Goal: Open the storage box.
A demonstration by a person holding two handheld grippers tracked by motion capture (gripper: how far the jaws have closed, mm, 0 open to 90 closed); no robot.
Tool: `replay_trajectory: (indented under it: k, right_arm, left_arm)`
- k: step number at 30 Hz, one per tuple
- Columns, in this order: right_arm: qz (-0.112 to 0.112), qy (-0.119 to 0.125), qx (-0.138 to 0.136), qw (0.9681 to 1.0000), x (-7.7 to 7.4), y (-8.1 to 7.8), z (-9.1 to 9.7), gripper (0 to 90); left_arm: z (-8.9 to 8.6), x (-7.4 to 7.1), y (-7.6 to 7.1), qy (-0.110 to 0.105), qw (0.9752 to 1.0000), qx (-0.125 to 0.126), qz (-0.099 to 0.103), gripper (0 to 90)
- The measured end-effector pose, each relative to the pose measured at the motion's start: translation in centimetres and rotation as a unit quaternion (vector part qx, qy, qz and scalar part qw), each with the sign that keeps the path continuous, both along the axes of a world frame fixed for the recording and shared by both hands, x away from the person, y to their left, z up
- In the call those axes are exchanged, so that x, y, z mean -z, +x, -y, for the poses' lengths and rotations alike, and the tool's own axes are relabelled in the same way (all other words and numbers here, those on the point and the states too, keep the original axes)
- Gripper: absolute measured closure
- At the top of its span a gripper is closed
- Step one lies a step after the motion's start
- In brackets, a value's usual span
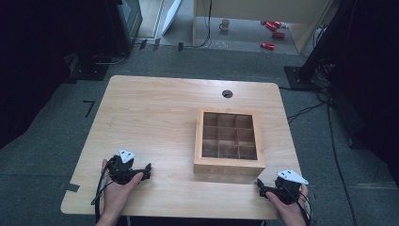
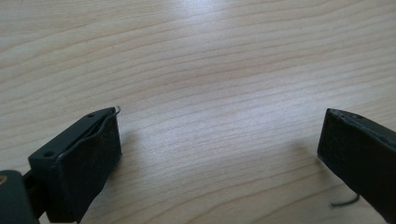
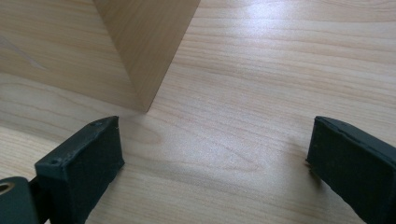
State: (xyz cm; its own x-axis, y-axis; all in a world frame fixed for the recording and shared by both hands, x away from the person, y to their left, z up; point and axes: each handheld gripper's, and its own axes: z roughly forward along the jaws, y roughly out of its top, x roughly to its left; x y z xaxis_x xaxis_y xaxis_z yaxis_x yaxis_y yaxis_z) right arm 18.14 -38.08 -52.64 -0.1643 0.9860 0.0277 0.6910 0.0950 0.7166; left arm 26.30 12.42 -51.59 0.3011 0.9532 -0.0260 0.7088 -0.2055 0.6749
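1. Jaws wide on the left gripper (image 1: 147,168), low over the near-left table (image 1: 155,101), nothing between.
2. Right gripper (image 1: 259,184) wide too, empty, beside the wooden box (image 1: 229,165) at its near-right corner.

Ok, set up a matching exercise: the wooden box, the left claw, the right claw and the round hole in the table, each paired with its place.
Things:
1. wooden box
2. left claw
3. right claw
4. round hole

Places:
A. near edge of the table, left part
B. far part of the table, beyond the box
C. right half of the table, nine compartments
D. by the box's near right corner

Pairs: 1-C, 2-A, 3-D, 4-B
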Motion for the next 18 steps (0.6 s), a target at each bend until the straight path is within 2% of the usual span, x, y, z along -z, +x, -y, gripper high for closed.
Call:
replay_trajectory:
  k: [2, 6, 11, 13, 18]
  right_arm:
    - [0.001, 0.001, 0.000, 1.0000, 0.0, 0.0, 0.0, 2.9]
    - [0.000, 0.001, 0.005, 1.0000, 0.0, -0.1, -0.1, 2.8]
    - [-0.005, -0.004, 0.003, 1.0000, -0.2, -0.3, -0.2, 3.5]
    - [0.001, -0.014, 0.000, 0.9999, -0.4, -0.5, -0.5, 4.8]
    - [0.021, -0.002, -0.005, 0.9998, -2.1, -0.5, -0.9, 5.9]
  left_arm:
    - [0.3, -0.4, -0.1, -0.014, 0.9998, 0.009, 0.008, 0.0]
    - [1.3, -1.1, -0.4, -0.015, 0.9992, 0.030, 0.022, 0.0]
    - [2.5, -1.7, -0.8, -0.019, 0.9976, 0.059, 0.030, 0.0]
    - [2.8, -1.9, -0.9, -0.021, 0.9971, 0.066, 0.032, 0.0]
    - [3.6, -2.3, -1.0, -0.027, 0.9954, 0.084, 0.035, 0.0]
